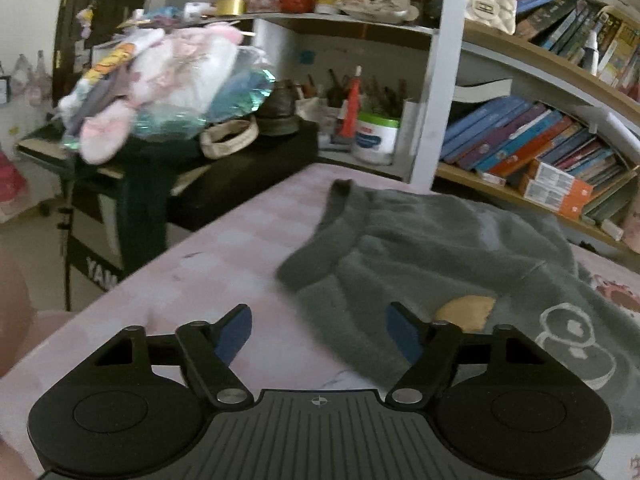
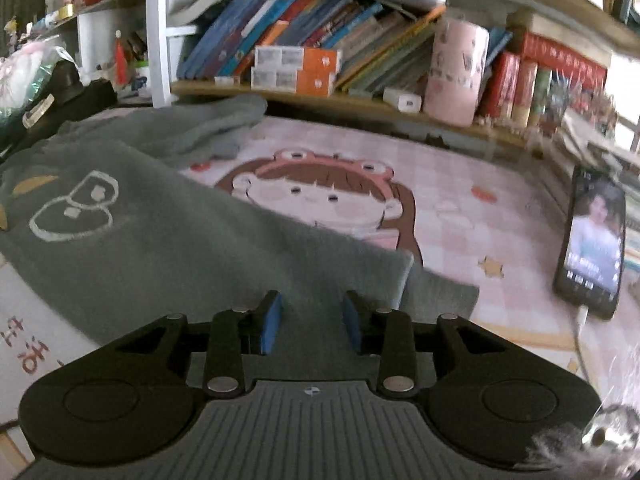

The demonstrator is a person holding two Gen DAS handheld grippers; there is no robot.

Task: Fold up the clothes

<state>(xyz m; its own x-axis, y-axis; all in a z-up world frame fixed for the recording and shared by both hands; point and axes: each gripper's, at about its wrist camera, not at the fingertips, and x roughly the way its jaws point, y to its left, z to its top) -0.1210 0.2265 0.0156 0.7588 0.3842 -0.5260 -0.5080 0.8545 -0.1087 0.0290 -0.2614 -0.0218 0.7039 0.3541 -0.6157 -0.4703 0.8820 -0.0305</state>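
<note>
Right gripper [image 2: 312, 322], fingers part-spread over the grey garment's [image 2: 160, 248] near hem, should pinch both layers squarely; left gripper [image 1: 318, 334] fingers spread, empty.

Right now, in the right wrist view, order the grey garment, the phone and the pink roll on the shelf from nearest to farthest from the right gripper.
From the right gripper:
1. Grey garment, directly below and ahead.
2. Phone, propped at right.
3. Pink roll, on the back shelf.

Pink checked mat [image 2: 460, 208]; grey sweater [image 2: 168, 248] and phone [image 2: 592, 248] atop
</note>
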